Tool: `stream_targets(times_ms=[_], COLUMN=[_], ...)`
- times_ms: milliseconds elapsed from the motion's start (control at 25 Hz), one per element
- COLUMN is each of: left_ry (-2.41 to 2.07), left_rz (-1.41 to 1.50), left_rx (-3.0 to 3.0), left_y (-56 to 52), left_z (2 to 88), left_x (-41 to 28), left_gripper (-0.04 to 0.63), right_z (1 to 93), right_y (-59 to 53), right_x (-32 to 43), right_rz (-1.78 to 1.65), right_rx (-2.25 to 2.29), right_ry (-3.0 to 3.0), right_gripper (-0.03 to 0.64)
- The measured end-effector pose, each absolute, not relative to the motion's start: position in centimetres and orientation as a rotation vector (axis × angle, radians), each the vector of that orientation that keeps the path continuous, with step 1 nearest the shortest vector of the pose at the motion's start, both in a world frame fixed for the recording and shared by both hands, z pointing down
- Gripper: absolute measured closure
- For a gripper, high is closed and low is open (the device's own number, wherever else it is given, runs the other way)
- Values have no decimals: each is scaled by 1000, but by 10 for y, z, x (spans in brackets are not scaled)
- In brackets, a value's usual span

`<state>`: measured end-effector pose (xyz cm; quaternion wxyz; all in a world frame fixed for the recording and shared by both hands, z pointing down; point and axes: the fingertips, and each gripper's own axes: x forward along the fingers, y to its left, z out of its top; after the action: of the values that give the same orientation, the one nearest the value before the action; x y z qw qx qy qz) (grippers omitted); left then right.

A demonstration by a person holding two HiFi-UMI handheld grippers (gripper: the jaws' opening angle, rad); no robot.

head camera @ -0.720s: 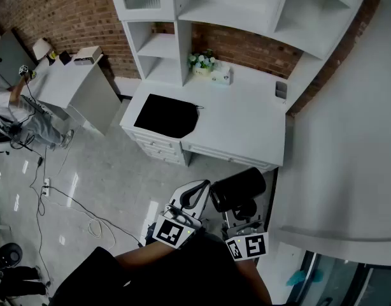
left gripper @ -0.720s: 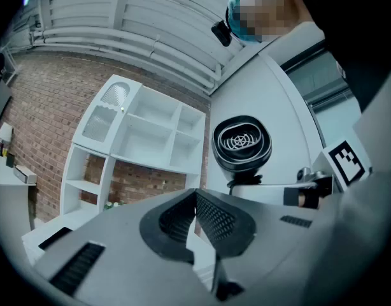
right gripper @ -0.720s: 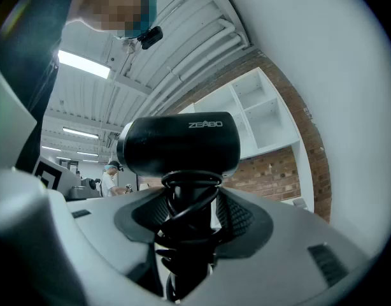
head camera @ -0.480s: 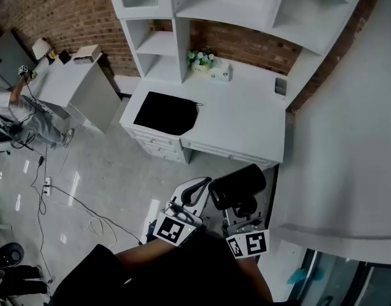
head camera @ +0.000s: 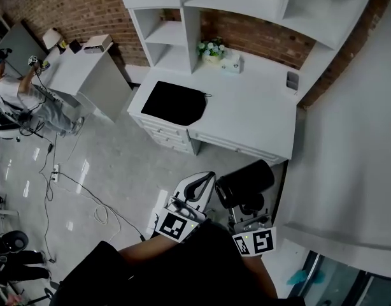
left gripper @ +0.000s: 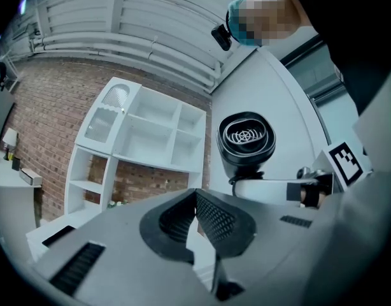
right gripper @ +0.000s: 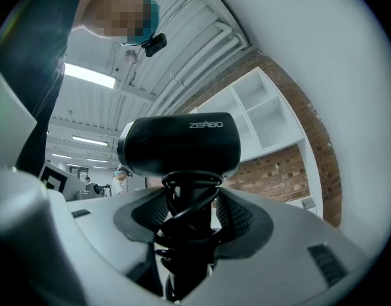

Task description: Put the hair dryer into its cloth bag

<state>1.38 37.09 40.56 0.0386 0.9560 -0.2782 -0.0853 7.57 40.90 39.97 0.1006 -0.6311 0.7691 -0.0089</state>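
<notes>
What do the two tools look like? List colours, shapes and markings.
The left tool and right tool have pale grey bodies with black ribbed pads shaped into a V. The left cube and right cube are white with black square markers. The person wears dark clothing.

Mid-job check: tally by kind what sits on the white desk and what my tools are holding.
Flat black cloth bag, on the white desk: 1
Black hair dryer, handle clamped in the right tool: 1
Small pot of white flowers: 1
White box: 1
Small grey object: 1
Total: 5
Left tool shut, holding nothing.
</notes>
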Motion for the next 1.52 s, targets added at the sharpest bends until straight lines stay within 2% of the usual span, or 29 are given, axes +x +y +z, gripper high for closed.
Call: stream_targets(times_ms=[520, 1200, 1520], left_ry=[-889, -852, -868], left_rz=[-208, -213, -139], left_rx=[2899, 2740, 2773], left_y=[344, 199, 131], left_z=[420, 447, 464], left_x=[26, 65, 59], left_gripper=[578, 578, 578], right_z=[414, 426, 426], right_y=[390, 281, 216], right_x=[91, 146, 158], right_rz=[-111, -216, -252], right_rx=[-1834, -1977, -2043], right_ry=[2260, 2242, 2216], right_gripper=[374, 374, 374])
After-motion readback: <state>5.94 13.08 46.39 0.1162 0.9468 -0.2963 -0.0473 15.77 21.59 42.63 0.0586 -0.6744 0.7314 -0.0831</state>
